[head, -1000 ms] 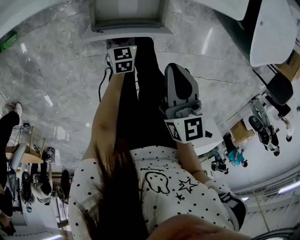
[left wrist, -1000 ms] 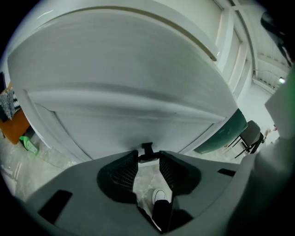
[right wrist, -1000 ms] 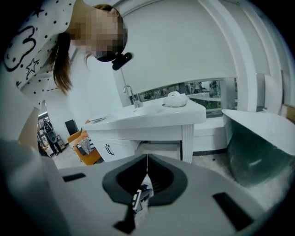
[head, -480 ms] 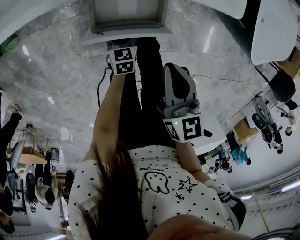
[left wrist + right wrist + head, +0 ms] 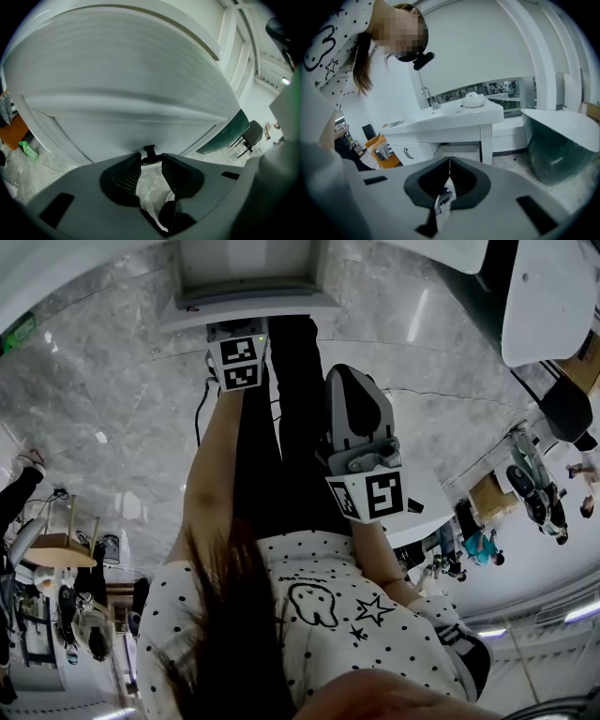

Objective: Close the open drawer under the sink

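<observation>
The white drawer (image 5: 248, 282) juts open at the top of the head view. Its front panel (image 5: 122, 89) fills the left gripper view, tilted. My left gripper (image 5: 234, 332) is right up against that front. Its jaws stand narrowly apart, shut on the small black drawer handle (image 5: 149, 153) held between the tips (image 5: 151, 159). My right gripper (image 5: 352, 376) hangs back over the floor, beside the person's dark trousers, jaws shut and empty (image 5: 449, 161). The right gripper view shows a white sink counter (image 5: 454, 117) with a faucet (image 5: 425, 96).
Grey marble floor (image 5: 112, 409) surrounds the person. A white bathtub (image 5: 548, 296) stands at the right; its dark side (image 5: 562, 145) shows in the right gripper view. An orange box (image 5: 382, 150) sits left of the vanity. People and chairs are at the edges.
The left gripper and the drawer have shifted slightly left in the head view. The right gripper holds about the same place.
</observation>
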Available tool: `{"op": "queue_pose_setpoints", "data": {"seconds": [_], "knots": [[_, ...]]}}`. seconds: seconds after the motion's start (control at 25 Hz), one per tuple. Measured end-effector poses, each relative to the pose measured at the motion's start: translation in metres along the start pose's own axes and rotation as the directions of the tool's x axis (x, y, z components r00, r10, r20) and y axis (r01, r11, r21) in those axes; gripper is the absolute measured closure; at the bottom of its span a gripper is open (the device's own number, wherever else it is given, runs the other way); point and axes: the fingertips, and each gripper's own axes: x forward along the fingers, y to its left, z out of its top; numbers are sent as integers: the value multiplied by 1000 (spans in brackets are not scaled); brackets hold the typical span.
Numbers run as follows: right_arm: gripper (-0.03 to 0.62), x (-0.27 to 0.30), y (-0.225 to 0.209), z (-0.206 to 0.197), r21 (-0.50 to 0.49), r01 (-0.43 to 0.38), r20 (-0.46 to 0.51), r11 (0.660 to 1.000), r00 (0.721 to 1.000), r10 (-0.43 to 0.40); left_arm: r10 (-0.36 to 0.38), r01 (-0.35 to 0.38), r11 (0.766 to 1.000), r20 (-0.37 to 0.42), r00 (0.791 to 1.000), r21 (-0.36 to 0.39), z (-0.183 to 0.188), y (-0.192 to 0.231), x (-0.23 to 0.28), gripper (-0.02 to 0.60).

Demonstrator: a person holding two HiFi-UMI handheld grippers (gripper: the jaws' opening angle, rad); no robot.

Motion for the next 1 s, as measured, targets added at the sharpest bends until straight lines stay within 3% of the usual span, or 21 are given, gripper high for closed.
{"op": "queue_pose_setpoints", "data": {"seconds": [0.36,1.0], "knots": [[580,0,5,-4,8,-6,-6,1000,1000,6,-41,41,999,-9,999,-5,1,1,0,443],[580,-5,7,-10,18,2,-10,1000,1000,-2,-23,23,1000,2,1000,10,15,7,4,444]]}}
